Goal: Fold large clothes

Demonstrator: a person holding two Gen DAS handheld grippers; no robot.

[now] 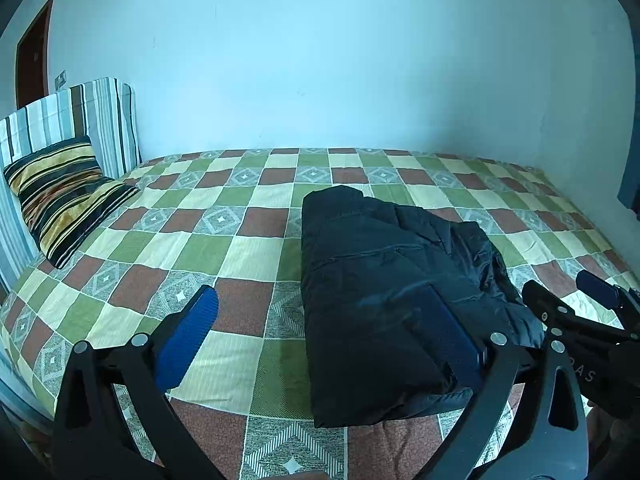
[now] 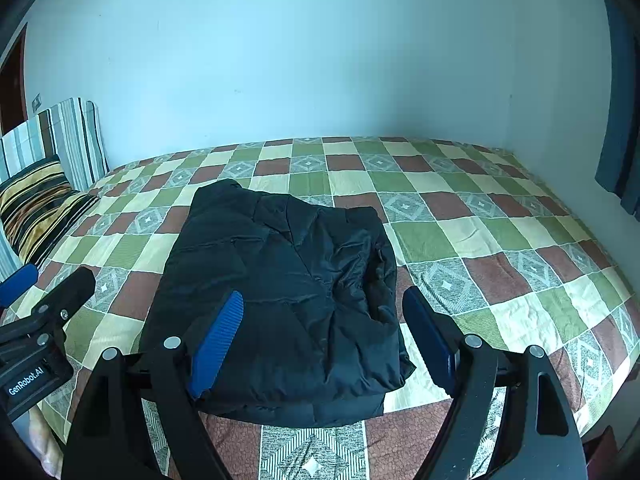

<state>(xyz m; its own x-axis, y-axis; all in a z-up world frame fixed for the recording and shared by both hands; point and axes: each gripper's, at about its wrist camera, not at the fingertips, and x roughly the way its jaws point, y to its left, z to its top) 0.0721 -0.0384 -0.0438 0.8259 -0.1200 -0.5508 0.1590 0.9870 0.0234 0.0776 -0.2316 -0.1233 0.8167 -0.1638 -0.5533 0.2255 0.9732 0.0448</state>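
Both grippers hover low over the near edge of a bed, each with its blue-padded jaws spread wide and nothing between them. Left gripper sits over the near left corner of a black padded jacket, one pad above the cloth and the other over bare sheet; right gripper straddles its near right corner. Folded into a thick, rumpled bundle, the jacket lies on the checked bedsheet near the front edge. It looks light, soft and puffy, with a slick shell likely to slide — best pinched at a folded edge or corner through several layers. Farther off, a striped pillow leans at the head — beyond it, a pale blue wall.
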